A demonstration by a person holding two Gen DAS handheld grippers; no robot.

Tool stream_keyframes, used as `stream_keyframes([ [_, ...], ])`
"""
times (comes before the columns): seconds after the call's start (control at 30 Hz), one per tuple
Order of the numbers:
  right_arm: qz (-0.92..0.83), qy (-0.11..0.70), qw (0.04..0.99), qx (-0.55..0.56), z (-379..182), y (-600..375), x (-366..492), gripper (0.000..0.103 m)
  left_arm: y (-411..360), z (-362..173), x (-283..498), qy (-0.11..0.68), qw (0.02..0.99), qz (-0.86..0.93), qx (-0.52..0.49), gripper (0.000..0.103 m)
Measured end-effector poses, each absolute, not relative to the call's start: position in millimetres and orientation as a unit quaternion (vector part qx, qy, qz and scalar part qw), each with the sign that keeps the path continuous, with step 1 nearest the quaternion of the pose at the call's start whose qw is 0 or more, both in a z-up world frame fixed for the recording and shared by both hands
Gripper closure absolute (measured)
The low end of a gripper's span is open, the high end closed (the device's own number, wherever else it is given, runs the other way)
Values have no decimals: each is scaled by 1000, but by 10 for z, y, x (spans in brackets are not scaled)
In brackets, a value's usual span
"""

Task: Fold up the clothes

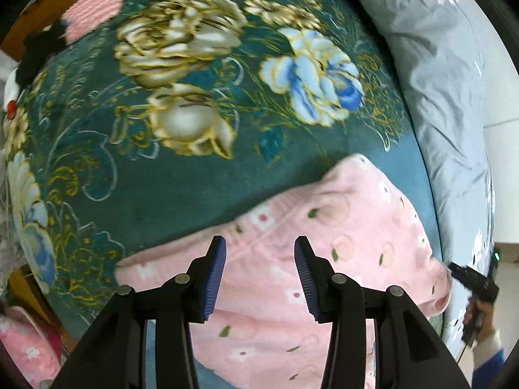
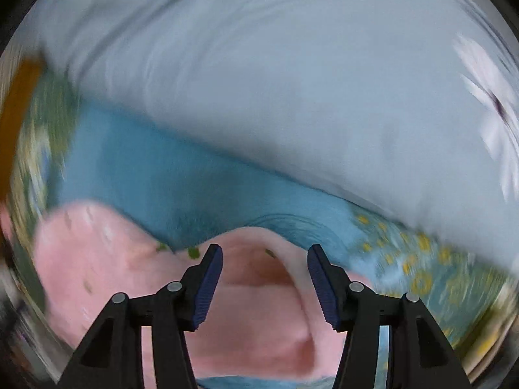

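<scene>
Blue-padded fingers of the left gripper [image 1: 260, 278] stand apart, nothing between them; the pink garment [image 1: 324, 259] lies directly under and ahead of the tips. Right gripper [image 2: 265, 287] likewise spread wide and empty, its tips poised over a raised fold or opening of the same garment [image 2: 259, 308] (right wrist view is heavily motion-blurred, so contact cannot be confirmed).

Garment position: bunched on the teal floral blanket [image 1: 194, 113], near its edge beside the pale grey-blue quilt [image 1: 447, 81]. In the left wrist view its long axis runs from lower left up to right, roughly across the left gripper's line of sight. The right gripper [image 1: 470, 280] shows at the garment's far right end, just beside the cloth.

Judgement: each gripper sits near one end of the garment, left nearer the lower-left hem, right nearer the rounded end. Next grasp likely needs both ends pinched.

Farther off: striped pink cloth [image 1: 92, 11] at the blanket's far corner.
</scene>
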State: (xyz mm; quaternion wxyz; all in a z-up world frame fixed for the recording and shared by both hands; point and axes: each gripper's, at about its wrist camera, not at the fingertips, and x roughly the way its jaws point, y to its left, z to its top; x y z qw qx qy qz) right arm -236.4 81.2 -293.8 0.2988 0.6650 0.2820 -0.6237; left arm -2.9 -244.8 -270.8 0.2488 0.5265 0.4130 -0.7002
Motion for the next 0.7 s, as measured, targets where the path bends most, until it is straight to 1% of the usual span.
stream_keyframes([
  [0.07, -594, 350, 325, 647, -3081, 646, -2235, 39, -2415, -2734, -63, 407, 244, -700, 534, 58],
  [0.13, -563, 421, 343, 623, -3228, 501, -2105, 39, -2384, -2763, -97, 401, 239, -699, 542, 58],
  [0.23, -523, 468, 354, 619, -3395, 401, -2021, 36, -2378, -2816, -122, 399, 241, -692, 551, 56],
  [0.3, -512, 487, 353, 613, -3466, 368, -1992, 36, -2390, -2834, -121, 406, 241, -688, 551, 55],
  [0.43, -509, 464, 337, 642, -3536, 401, -2016, 36, -2407, -2849, -109, 414, 244, -683, 550, 54],
  [0.5, -512, 450, 326, 654, -3549, 439, -2025, 39, -2412, -2857, -110, 420, 244, -681, 549, 54],
  [0.53, -517, 440, 320, 661, -3542, 464, -2026, 44, -2412, -2853, -112, 425, 244, -679, 547, 54],
  [0.57, -522, 427, 314, 668, -3532, 489, -2026, 53, -2409, -2848, -116, 428, 243, -678, 546, 54],
  [0.6, -525, 420, 307, 674, -3524, 515, -2022, 58, -2404, -2840, -123, 430, 241, -678, 545, 54],
  [0.63, -532, 416, 297, 676, -3513, 544, -2013, 69, -2398, -2832, -129, 432, 239, -679, 544, 54],
  [0.67, -538, 414, 286, 676, -3496, 574, -2000, 82, -2394, -2822, -135, 433, 237, -679, 544, 54],
  [0.7, -545, 415, 276, 675, -3474, 605, -1988, 89, -2390, -2811, -139, 434, 236, -679, 544, 54],
])
